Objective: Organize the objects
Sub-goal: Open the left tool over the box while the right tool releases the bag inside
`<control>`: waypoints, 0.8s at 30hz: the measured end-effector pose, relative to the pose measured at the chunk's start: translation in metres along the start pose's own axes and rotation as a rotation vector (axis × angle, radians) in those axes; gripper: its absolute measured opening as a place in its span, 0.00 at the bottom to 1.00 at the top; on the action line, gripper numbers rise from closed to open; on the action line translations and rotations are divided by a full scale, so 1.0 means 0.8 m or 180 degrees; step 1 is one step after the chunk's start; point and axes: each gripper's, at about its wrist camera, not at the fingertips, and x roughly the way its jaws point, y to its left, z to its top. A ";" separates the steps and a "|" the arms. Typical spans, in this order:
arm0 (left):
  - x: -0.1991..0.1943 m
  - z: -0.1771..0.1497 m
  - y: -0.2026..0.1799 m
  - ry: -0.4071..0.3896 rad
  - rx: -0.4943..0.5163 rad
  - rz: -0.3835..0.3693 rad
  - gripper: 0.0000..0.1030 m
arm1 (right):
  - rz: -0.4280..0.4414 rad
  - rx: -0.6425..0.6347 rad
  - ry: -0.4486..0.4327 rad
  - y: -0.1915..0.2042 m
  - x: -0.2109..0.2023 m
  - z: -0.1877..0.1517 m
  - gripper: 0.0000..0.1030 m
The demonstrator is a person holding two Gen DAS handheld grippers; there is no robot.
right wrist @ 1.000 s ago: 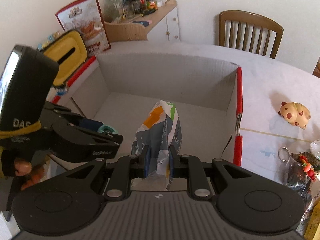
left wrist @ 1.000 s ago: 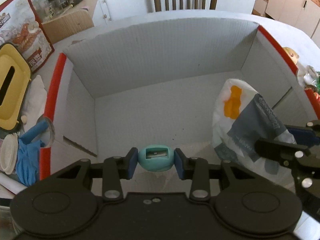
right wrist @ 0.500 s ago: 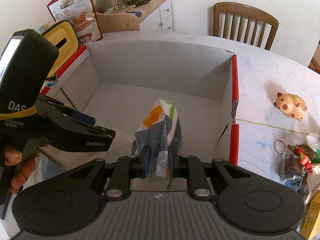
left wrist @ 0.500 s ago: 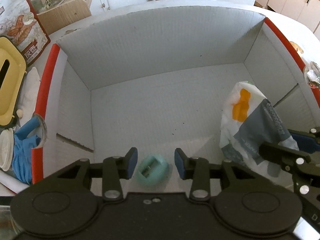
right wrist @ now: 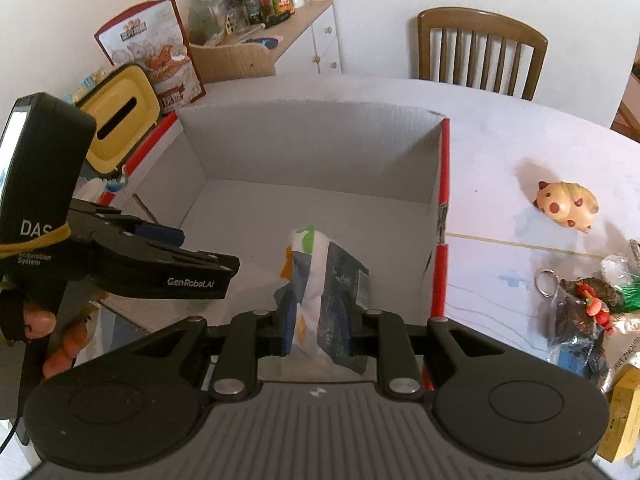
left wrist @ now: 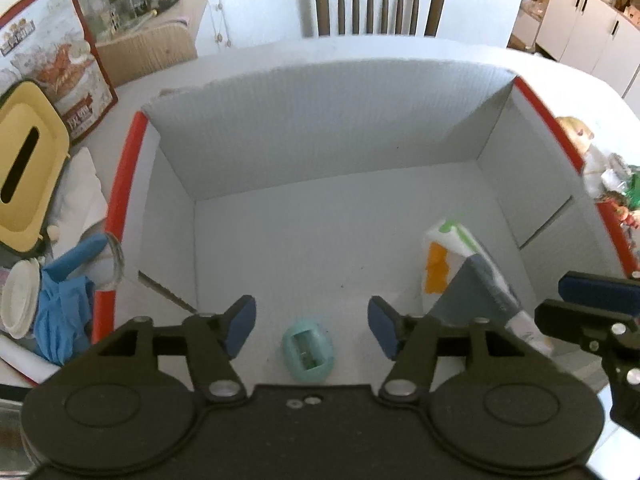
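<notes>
1. Cardboard box [left wrist: 328, 128] — white inside, red along both side rims, open at the top, standing on the table; serves as landmark and, by judgement, as the collecting place for loose things.
2. Left gripper [left wrist: 311, 325] — poised over the near edge of the box, jaws spread wide, nothing between them; apparently open because its load lies below.
3. Right gripper [right wrist: 320, 330] — over the near right part of the box, jaws drawn in around the snack bag; whether the pads press it firmly cannot be told, though the bag stands upright as if supported.
4. Snack bag [right wrist: 322, 280] — white, orange and dark blue, upright inside the box toward its right wall, bottom apparently on the floor; placed but not released.
5. Spotted animal figurine [right wrist: 568, 206] — on the table, outside the box, well right of its red rim; probably waiting its turn.
6. Keyring clutter [right wrist: 580, 300] — outside the box, right of its near corner; unsorted.
7. Teal pencil sharpener [left wrist: 307, 350] — on the box floor at the near wall, directly beneath the left gripper, touching neither pad; delivered.
</notes>
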 end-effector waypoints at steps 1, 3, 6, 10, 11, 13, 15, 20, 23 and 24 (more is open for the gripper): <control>0.001 0.000 -0.010 -0.0033 0.0003 -0.0001 0.63 | 0.0018 0.0007 -0.0026 -0.001 -0.005 -0.001 0.22; -0.007 -0.001 -0.014 -0.0098 0.0013 -0.0027 0.63 | 0.0031 0.0023 -0.0080 -0.004 -0.013 -0.002 0.26; -0.022 -0.003 -0.020 -0.0192 0.0020 -0.0056 0.65 | 0.0032 0.0051 -0.0171 -0.006 -0.028 -0.004 0.33; -0.043 -0.006 -0.028 -0.0340 0.0047 -0.0097 0.71 | -0.0018 0.0074 -0.0312 -0.006 -0.048 -0.005 0.55; -0.047 -0.005 -0.030 -0.0371 0.0058 -0.0103 0.72 | -0.0021 0.0074 -0.0335 -0.006 -0.053 -0.005 0.55; -0.051 -0.001 -0.029 -0.0429 0.0070 -0.0130 0.74 | -0.0025 0.0072 -0.0358 -0.005 -0.062 -0.005 0.55; -0.052 0.002 -0.027 -0.0473 0.0075 -0.0175 0.76 | -0.0034 0.0067 -0.0387 -0.005 -0.070 -0.007 0.55; -0.069 -0.005 -0.036 -0.0558 0.0106 -0.0229 0.78 | -0.0028 0.0043 -0.0443 -0.006 -0.089 -0.015 0.56; -0.079 -0.010 -0.042 -0.0605 0.0103 -0.0234 0.79 | -0.0017 0.0034 -0.0489 -0.010 -0.101 -0.021 0.61; -0.084 -0.012 -0.045 -0.0628 0.0098 -0.0232 0.80 | -0.0026 0.0034 -0.0512 -0.012 -0.106 -0.024 0.62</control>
